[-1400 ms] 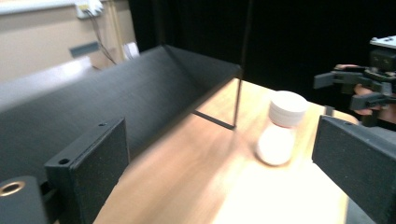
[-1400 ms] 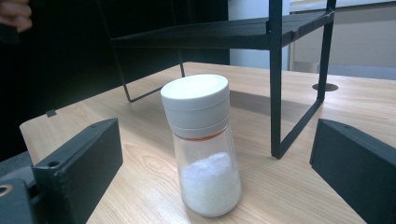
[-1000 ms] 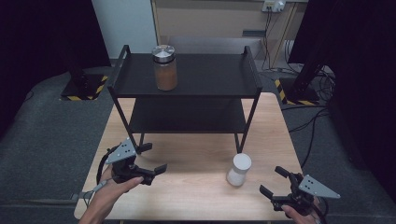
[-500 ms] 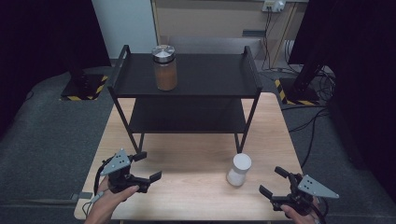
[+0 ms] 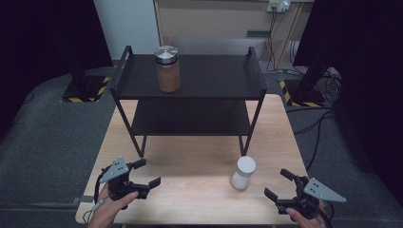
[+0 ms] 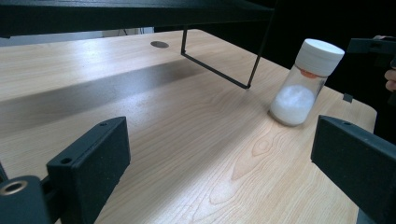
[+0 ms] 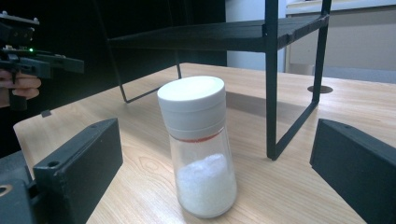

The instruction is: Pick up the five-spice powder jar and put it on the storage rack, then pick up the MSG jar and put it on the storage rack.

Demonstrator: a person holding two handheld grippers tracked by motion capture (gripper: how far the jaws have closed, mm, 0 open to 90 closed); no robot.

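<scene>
A clear jar with a white lid point(image 5: 244, 173) point(image 6: 303, 83) point(image 7: 200, 144), part full of white grains, stands upright on the wooden table point(image 5: 190, 161) near its front right. My right gripper point(image 5: 282, 186) is open just right of that jar, its jaws spread wide and pointing at it, with the jar a short way ahead of them. At the table's front left my left gripper point(image 5: 147, 173) is open and holds nothing. A second jar with a silver lid and brown contents point(image 5: 167, 69) stands on the top shelf of a black two-tier rack point(image 5: 190, 92).
The rack's thin black legs point(image 7: 272, 84) stand close behind the white-lidded jar. A small round hole point(image 6: 159, 44) marks the tabletop. Cables and black stands lie on the grey floor around the table. Bare wood lies between the two grippers.
My left gripper has drawn back toward the table's front edge. The right gripper and both jars have stayed where they were.
</scene>
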